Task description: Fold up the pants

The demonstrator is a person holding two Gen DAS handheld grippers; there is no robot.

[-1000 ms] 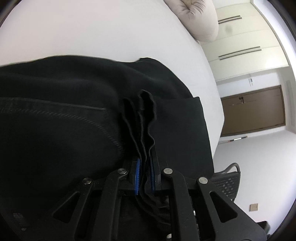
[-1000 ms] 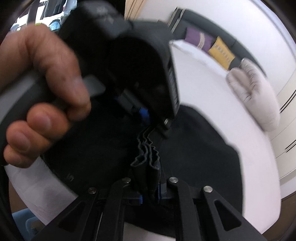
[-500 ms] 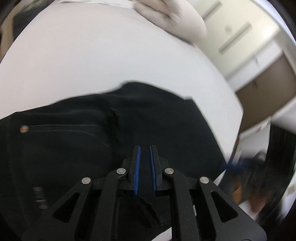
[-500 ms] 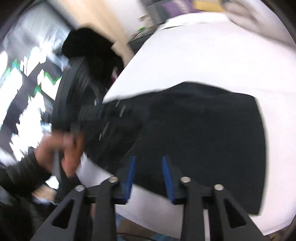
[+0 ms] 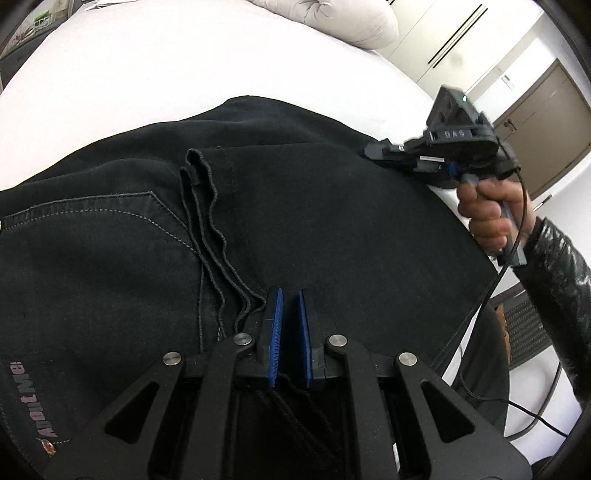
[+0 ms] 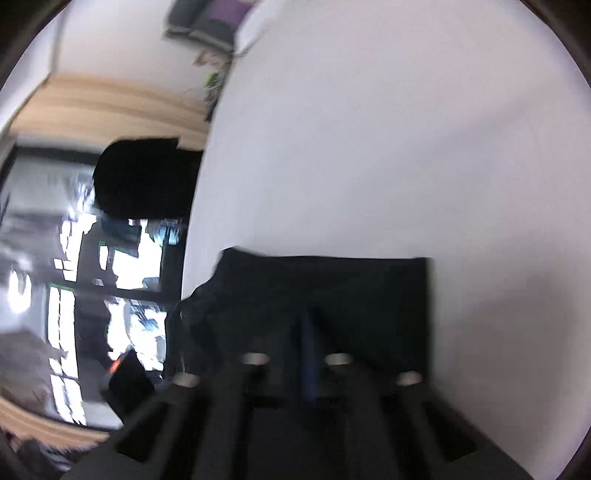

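Now the left gripper (image 5: 290, 334) is hovering, jaws nearly shut and empty, over the black jeans (image 5: 314, 206) lying folded on the white bed (image 5: 166, 74), while the right gripper (image 6: 306, 354), jaws just closed on nothing, is swinging aside, probably to reposition.

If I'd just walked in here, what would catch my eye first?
Black pants, folded over on a white bed, fill the middle of the left view. At their near edge sits the shut, blue-padded left tool, and at the right edge a hand holds the other black tool.

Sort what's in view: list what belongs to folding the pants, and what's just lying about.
For the job: black denim pants, white bed surface under them, left hand-held gripper, right hand-held gripper.
Lying about: puffy white pillow, brown wooden door, black mesh chair.
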